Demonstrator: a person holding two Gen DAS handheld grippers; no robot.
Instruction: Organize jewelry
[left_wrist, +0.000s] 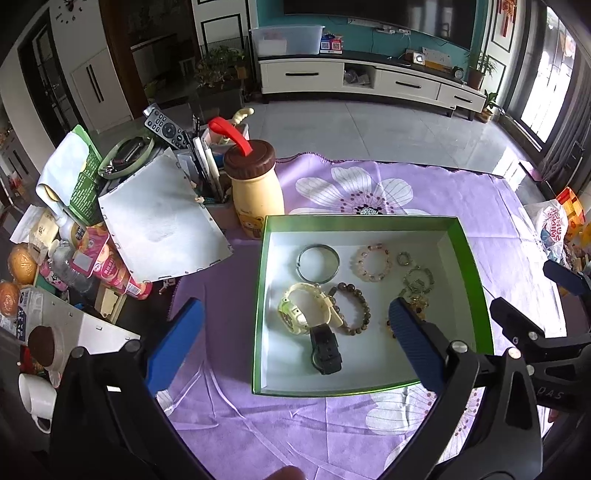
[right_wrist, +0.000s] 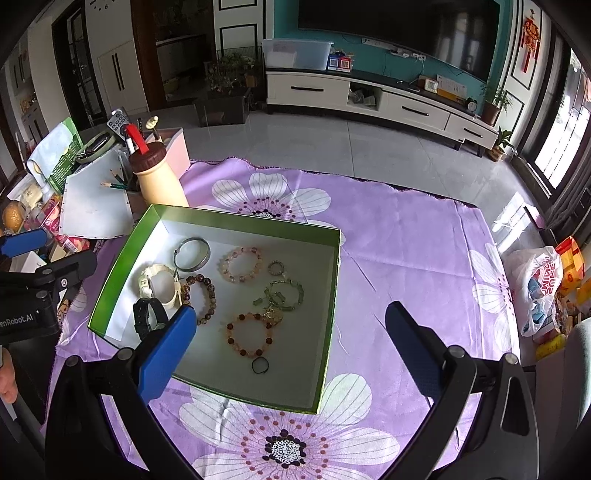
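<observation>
My right gripper (right_wrist: 291, 332) and left gripper (left_wrist: 295, 332) both gape empty over the green box (right_wrist: 236, 218); I should lift away level, leaving every bracelet undisturbed.

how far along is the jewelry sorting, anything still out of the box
Done: every piece in view already lies inside the green box: silver bangle, bead bracelets, white watch, black watch, small black ring. In hand: nothing; the left hand-held gripper and right hand-held gripper are both open and empty above it. Left: no loose jewelry shows on the purple cloth, so perhaps only tidying.
</observation>
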